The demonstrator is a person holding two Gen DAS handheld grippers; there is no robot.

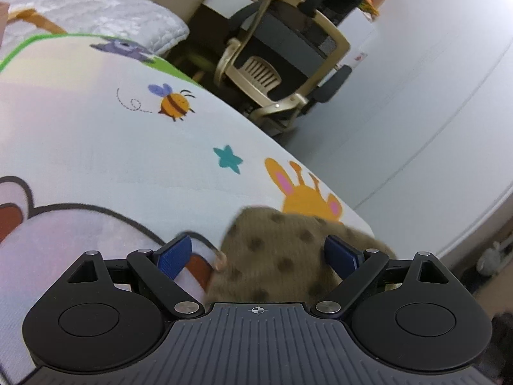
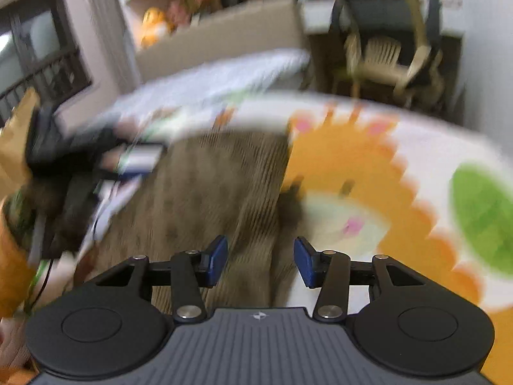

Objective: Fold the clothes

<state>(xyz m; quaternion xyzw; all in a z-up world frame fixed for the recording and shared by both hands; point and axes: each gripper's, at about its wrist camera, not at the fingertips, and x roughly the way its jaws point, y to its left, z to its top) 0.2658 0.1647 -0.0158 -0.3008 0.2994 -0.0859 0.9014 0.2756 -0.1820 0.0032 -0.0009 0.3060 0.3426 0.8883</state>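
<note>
**Fold clothes: getting a clean two-point hold on the spotted garment**

Left claw [image 1: 256, 256]: jaws spread wide, nothing pinched. The brown spotted garment [image 1: 282, 256] lies bunched between and just ahead of its blue pads [image 1: 174, 256], reaching the right-hand pad while the left one sits clear over the printed play mat [image 1: 128, 147]. A thin cable end [image 1: 219, 258] rests at the garment's near left edge, just inside the left pad.

Right claw [image 2: 261, 261]: jaws partly apart; the view is heavily smeared, so I cannot tell whether the pads press the cloth. The garment [image 2: 205, 192] spreads ahead of and under this claw, its right edge running along the lion print [image 2: 368, 186] on the mat.

Notes for doing the step well, as judgement:
- Left claw should take a single edge or corner, not the whole bunch, or the fold will come out lumpy
- Keep the cable out of the bite; it sits close enough to get caught
- Let the right claw settle before closing, since blur suggests a fast sweep
- Pull both holds apart gently to flatten the cloth before folding

The mat edge is near, beyond the right pad; cloth could slip off
</note>
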